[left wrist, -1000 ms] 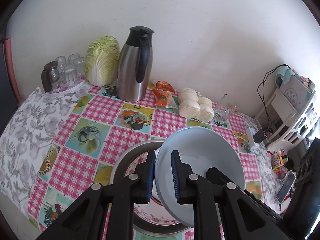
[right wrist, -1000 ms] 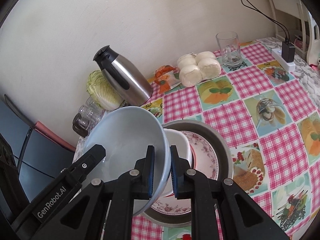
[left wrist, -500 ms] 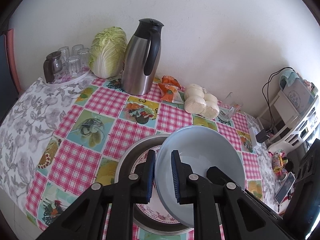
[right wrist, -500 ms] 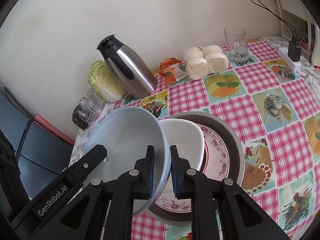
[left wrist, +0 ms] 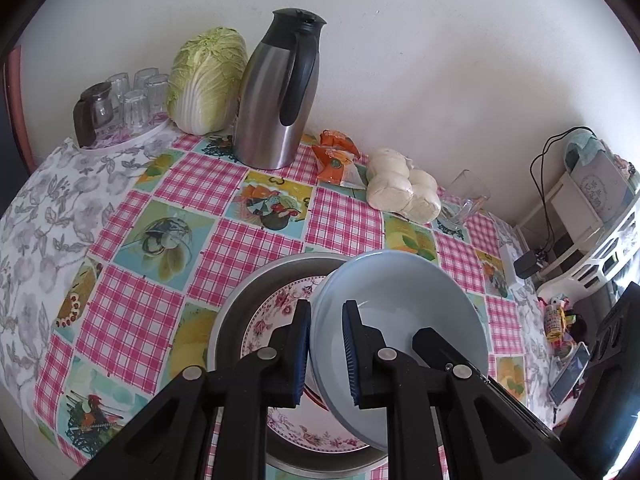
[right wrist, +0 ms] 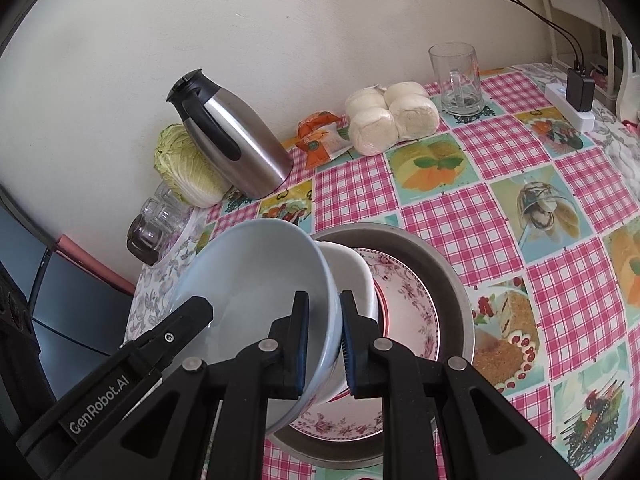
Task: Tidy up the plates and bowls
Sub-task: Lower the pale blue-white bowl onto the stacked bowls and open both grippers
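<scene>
The left hand-held gripper point(left wrist: 326, 354) is clenched on the rim of a pale blue bowl point(left wrist: 404, 312), one blue pad outside the wall and one inside. The right hand-held gripper point(right wrist: 323, 346) grasps the opposite rim of the same bowl point(right wrist: 256, 280) in the same way, so the bowl hangs tilted between the two.

Taking the blue bowl as the landmark: directly beneath it is a white bowl point(right wrist: 352, 276), whose rim shows just past the blue one in the right wrist view; whether the two bowls touch is hard to judge from here. Under the white bowl lies a floral plate point(right wrist: 404, 308) with a pink pattern, and the plate sits inside a wide metal basin point(right wrist: 452, 280) standing on the worktop point(left wrist: 132, 312), which is covered with a pink checked cloth with picture squares.

Beyond the bowl, against the wall, stands a steel thermos jug point(left wrist: 276, 100) with a black handle. A head of cabbage point(left wrist: 206, 80) is just beside the jug, and past it a tray of upturned glasses point(left wrist: 128, 100). To the other side of the jug lie orange snack packets point(left wrist: 336, 156), a bag of white buns point(left wrist: 400, 184) and a clear glass mug point(right wrist: 458, 78).
</scene>
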The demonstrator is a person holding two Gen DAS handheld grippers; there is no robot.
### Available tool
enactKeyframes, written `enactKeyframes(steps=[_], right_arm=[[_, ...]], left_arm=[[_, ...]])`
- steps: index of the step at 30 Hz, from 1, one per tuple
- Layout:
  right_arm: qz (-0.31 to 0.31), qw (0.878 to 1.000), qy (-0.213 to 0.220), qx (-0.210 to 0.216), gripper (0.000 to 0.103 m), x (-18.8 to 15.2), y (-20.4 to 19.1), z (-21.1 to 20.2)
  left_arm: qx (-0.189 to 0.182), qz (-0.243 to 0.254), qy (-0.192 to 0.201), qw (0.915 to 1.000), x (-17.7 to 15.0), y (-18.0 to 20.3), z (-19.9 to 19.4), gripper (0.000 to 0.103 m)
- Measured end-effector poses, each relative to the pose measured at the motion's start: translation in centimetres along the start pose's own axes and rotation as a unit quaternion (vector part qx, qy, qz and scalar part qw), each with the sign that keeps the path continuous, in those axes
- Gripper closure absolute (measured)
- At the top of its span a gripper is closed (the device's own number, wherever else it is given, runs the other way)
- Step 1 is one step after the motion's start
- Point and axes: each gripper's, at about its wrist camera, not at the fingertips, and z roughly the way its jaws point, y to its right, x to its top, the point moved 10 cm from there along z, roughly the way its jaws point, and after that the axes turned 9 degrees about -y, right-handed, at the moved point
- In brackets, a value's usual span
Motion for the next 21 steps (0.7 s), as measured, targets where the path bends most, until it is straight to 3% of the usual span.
enactKeyframes(steps=[12,21], right_arm=[[0.001,1.0,-0.002,-0.005,0.085,0.2,0.5,1.0],[-0.008,1.0,0.002,-0.008,0.079,0.4,0.2,1.1]], left_arm=[[-0.002,-0.021,-0.014,0.9997,-0.1,-0.7,1.7,0.085],[0.009,-0.022,-0.007,0.9997,0.2,-1.1,1.6,0.085]])
